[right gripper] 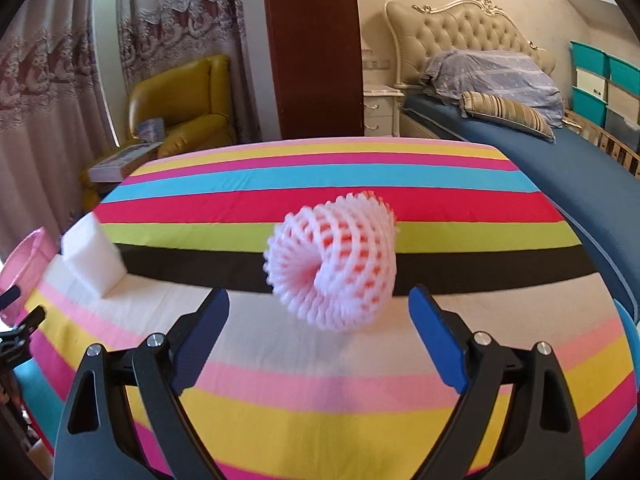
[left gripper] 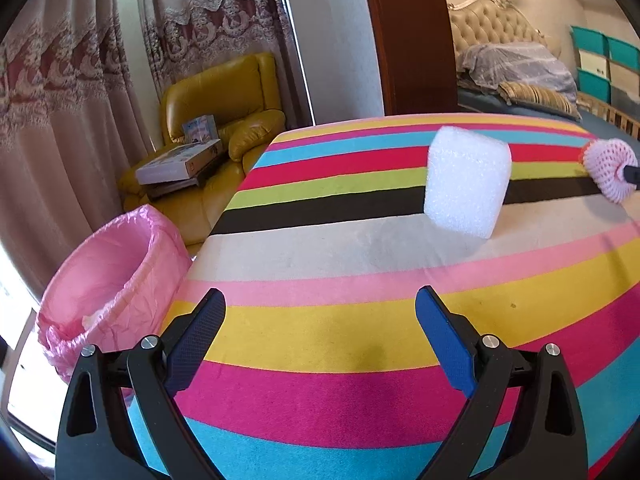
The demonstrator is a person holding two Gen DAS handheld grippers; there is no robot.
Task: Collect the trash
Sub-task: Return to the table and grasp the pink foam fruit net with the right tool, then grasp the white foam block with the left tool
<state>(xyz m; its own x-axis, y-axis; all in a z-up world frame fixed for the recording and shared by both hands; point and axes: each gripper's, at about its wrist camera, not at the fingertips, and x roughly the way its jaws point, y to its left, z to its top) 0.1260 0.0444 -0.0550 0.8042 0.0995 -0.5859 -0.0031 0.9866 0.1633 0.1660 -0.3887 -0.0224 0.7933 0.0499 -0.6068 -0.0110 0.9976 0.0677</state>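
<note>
A white foam block [left gripper: 466,182] stands on the striped tablecloth [left gripper: 360,332], ahead and right of my left gripper [left gripper: 320,300], which is open and holds nothing. A pink-lined bin [left gripper: 112,280] stands off the table's left edge. A pink-and-white foam fruit net [right gripper: 334,266] lies on the cloth just ahead of my right gripper [right gripper: 318,300], whose blue pads [right gripper: 438,340] stand wide apart and do not touch it. The net [left gripper: 608,170] also shows at the right edge of the left wrist view, with a dark fingertip beside it. The foam block [right gripper: 92,260] and bin [right gripper: 24,264] appear far left in the right wrist view.
A yellow leather armchair [left gripper: 224,120] with boxes on it stands behind the table's far left corner. A dark wooden pillar [right gripper: 314,48] rises behind the table. A bed with a blue sheet [right gripper: 520,148] runs along the right side. Teal storage boxes [right gripper: 604,84] stack at far right.
</note>
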